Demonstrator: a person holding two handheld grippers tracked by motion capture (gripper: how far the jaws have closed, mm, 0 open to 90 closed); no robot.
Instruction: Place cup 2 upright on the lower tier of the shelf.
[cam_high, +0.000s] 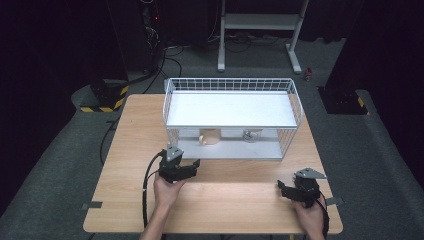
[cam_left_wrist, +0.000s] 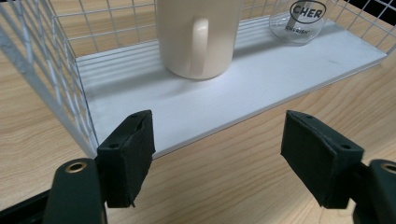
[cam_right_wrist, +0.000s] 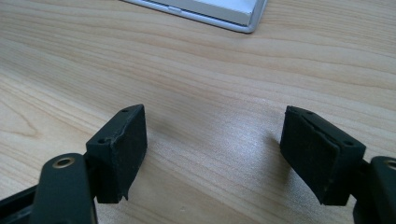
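A cream mug (cam_left_wrist: 195, 37) stands on the lower white shelf (cam_left_wrist: 261, 79) of a white wire rack (cam_high: 232, 117), its handle turned toward my left gripper. To its right on the same shelf stands a clear glass (cam_left_wrist: 303, 21) with dark lettering. My left gripper (cam_left_wrist: 217, 158) hovers just in front of the shelf's front edge, open, with nothing between its pads. In the high view the mug (cam_high: 210, 137) and glass (cam_high: 251, 135) sit under the upper shelf, and the left gripper (cam_high: 192, 166) is just before the rack. My right gripper (cam_right_wrist: 215, 156) is open over bare wood near the table's right front (cam_high: 286, 190).
The wooden table (cam_high: 125, 145) carries the rack at its far middle. A corner of the shelf (cam_right_wrist: 219, 11) lies ahead of the right gripper. Black cables trail from both grippers. Beyond the table are a white metal stand (cam_high: 260, 22) and dark floor.
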